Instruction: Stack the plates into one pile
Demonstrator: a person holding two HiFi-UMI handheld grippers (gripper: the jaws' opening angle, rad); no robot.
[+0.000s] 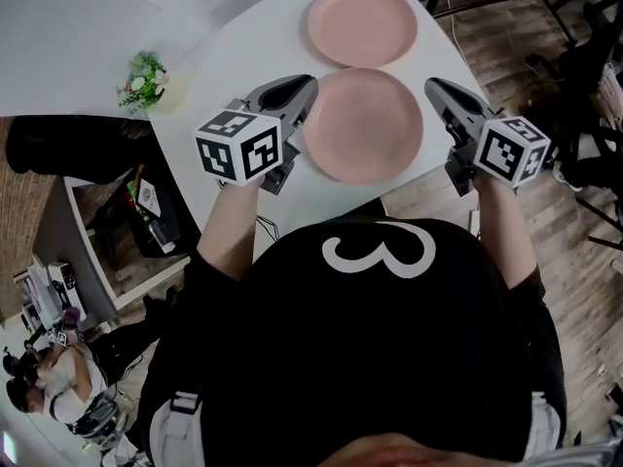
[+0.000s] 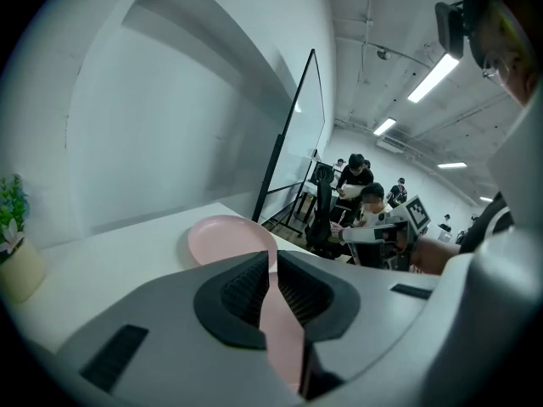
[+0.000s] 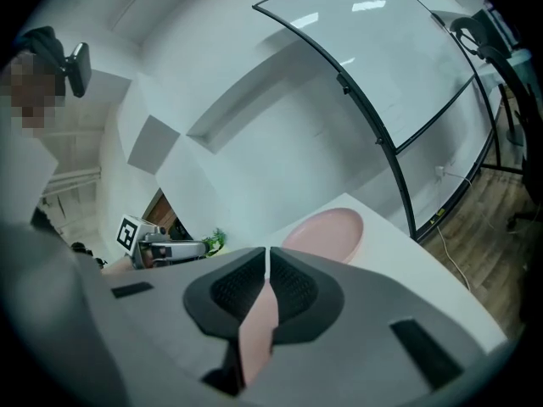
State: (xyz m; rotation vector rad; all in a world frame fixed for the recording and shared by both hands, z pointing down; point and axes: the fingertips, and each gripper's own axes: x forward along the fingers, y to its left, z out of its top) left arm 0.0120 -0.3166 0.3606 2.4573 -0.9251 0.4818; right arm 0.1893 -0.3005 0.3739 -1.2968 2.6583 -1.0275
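Two pink plates are in the head view on the white table [image 1: 243, 56]. The near plate [image 1: 362, 125] is held between both grippers: my left gripper [image 1: 310, 88] is shut on its left rim, my right gripper [image 1: 430, 88] is shut on its right rim. In the left gripper view the held plate's rim [image 2: 278, 320] runs edge-on between the jaws of the left gripper [image 2: 274, 265]. The right gripper view shows the same rim [image 3: 258, 329] pinched in the right gripper [image 3: 267, 265]. The far plate [image 1: 362, 23] [image 2: 227, 237] [image 3: 327, 234] lies flat on the table beyond.
A small potted plant [image 1: 144, 81] [image 2: 12, 244] stands at the table's left corner. The table's near edge lies just under the held plate, with wooden floor [image 1: 506, 37] to the right. Behind the table stand a glass board and, further off, people at desks [image 2: 365, 206].
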